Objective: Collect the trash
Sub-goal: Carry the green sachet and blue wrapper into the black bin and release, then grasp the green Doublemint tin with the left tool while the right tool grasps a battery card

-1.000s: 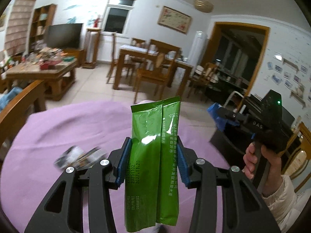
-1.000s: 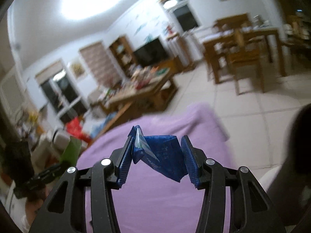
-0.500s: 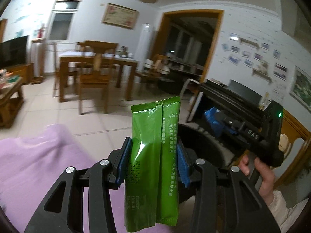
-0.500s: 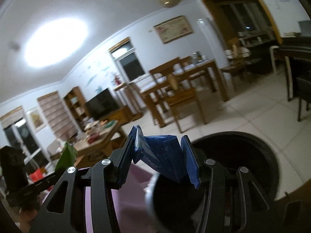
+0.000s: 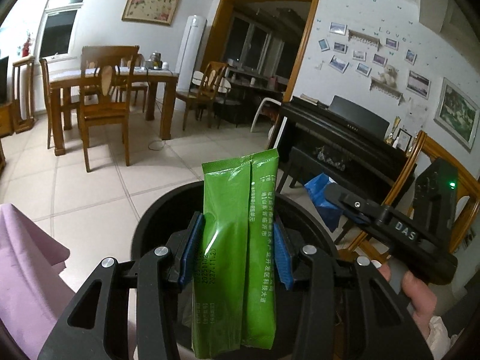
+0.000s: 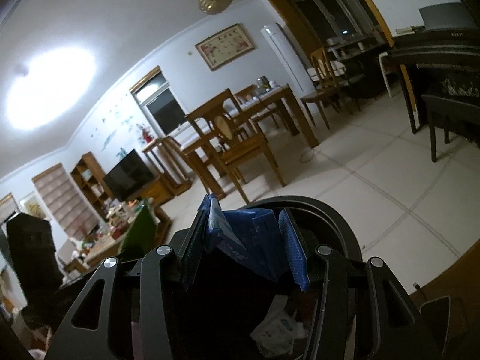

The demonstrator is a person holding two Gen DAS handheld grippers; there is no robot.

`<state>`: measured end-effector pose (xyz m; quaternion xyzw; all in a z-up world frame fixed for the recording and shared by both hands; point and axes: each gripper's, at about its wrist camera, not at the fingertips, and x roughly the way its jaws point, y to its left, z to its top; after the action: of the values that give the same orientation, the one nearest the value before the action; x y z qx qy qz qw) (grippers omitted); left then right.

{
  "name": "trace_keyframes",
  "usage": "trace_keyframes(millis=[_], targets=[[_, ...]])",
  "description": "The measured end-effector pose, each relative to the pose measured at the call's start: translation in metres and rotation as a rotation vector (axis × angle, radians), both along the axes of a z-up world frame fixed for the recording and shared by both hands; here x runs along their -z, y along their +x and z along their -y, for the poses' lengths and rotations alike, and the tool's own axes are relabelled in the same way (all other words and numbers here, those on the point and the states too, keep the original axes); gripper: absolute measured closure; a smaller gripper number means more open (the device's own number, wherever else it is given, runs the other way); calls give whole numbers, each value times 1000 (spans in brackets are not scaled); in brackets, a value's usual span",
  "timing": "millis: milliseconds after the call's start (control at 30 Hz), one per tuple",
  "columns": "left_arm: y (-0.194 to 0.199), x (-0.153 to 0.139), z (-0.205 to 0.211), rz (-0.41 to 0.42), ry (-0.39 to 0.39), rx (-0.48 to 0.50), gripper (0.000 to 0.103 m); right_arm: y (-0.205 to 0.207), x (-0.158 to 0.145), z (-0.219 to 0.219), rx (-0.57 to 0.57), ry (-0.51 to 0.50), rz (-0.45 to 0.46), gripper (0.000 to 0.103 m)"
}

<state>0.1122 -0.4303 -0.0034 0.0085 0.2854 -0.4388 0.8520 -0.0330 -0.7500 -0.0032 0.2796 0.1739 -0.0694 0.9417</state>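
Packet: green, upright, clamped between the blue pads of the left gripper; lower end hangs below the fingers, top rises above them.
Wrapper: blue, crumpled, pinched between the pads of the right gripper; jaws part-closed on it.
Bin: black, round, directly under and beyond both grippers; in the right wrist view pale paper lies inside it.
Right gripper seen from left wrist view: at right, a hand on its handle, blue wrapper at its tip over the bin's far right rim.
Cloth: purple, at lower left, beside the bin.
Floor: pale tiles beyond the bin.
Dining table: wooden, with chairs, far left.
Piano: black, against the right wall, beyond the bin.
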Motion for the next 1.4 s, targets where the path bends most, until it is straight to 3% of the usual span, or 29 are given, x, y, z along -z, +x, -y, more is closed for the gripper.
trace_keyframes(millis=[233,333,400,433,500,733,967,1167,1400], targets=[[3,0,18,1,18,6,59,0,7,-9,11,12,0,51],[3,-4,21,4,17,10,53,-3,5,-15,11,13,8,43],[2,-7,17,12,13,4,11,-9,4,-15,15,24,33,18],[0,-9,14,24,1,-9,5,-13,2,-15,26,33,64,13],[-3,-14,7,46,-20,-25,5,-19,-3,-18,33,24,84,6],[-10,-32,-33,47,-46,-66,5,-19,-9,-33,2,17,82,6],[-26,-44,-117,66,-35,-178,5,0,-26,-88,-112,-28,54,6],[-42,-41,-223,78,43,-348,5,34,-34,-178,-318,-70,13,6],[-63,-18,-351,58,215,-531,6,76,-39,-319,-696,-146,-51,9]])
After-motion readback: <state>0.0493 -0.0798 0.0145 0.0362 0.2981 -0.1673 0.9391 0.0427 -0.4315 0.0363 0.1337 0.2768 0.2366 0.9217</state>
